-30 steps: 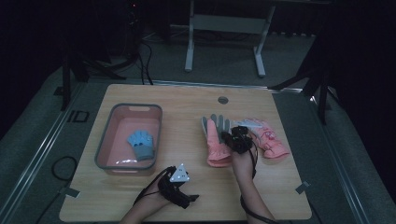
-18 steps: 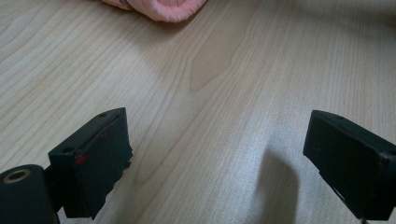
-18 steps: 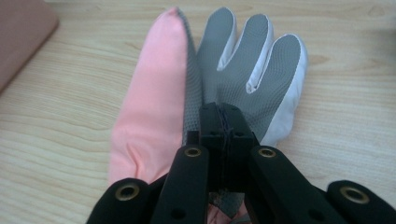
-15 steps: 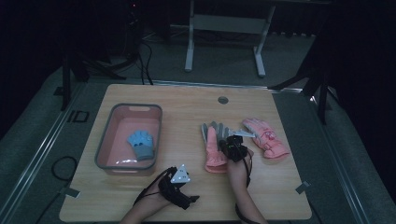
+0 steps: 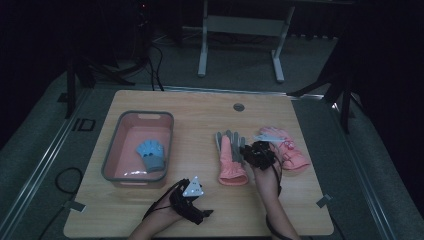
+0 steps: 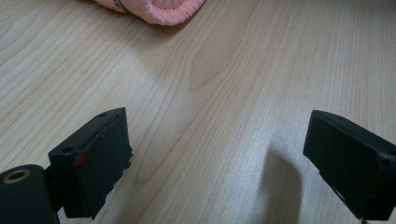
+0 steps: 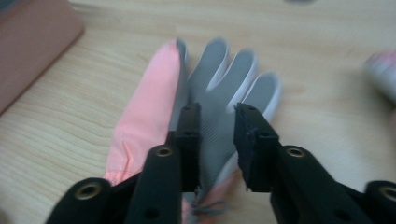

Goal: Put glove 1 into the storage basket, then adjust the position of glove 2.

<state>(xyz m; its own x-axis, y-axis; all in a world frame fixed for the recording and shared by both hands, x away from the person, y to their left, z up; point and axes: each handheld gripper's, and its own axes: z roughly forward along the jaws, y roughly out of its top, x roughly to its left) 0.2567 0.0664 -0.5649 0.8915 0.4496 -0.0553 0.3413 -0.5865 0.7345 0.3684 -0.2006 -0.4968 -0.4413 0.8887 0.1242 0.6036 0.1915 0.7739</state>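
A pink glove with a grey palm (image 5: pixel 229 159) lies in the middle of the wooden table (image 5: pixel 200 120), fingers pointing away from me. My right gripper (image 5: pixel 254 153) hovers at its right edge. In the right gripper view that gripper (image 7: pixel 217 112) stands over the grey palm (image 7: pixel 219 70), its jaws a narrow gap apart with nothing clamped. A second pink glove (image 5: pixel 289 150) lies just to the right. My left gripper (image 5: pixel 200 210) rests near the front edge; its jaws (image 6: pixel 219 135) are wide open over bare wood, with a pink cuff (image 6: pixel 156 7) ahead.
A pink basin (image 5: pixel 114 159) stands at the left with a blue glove (image 5: pixel 151 155) inside. A small round grommet (image 5: pixel 238 107) sits near the table's far edge. Dark floor, cables and a metal stand lie beyond the table.
My right gripper has moved left from the right-hand pink glove to the grey-palmed glove in the middle. The left gripper has stayed put.
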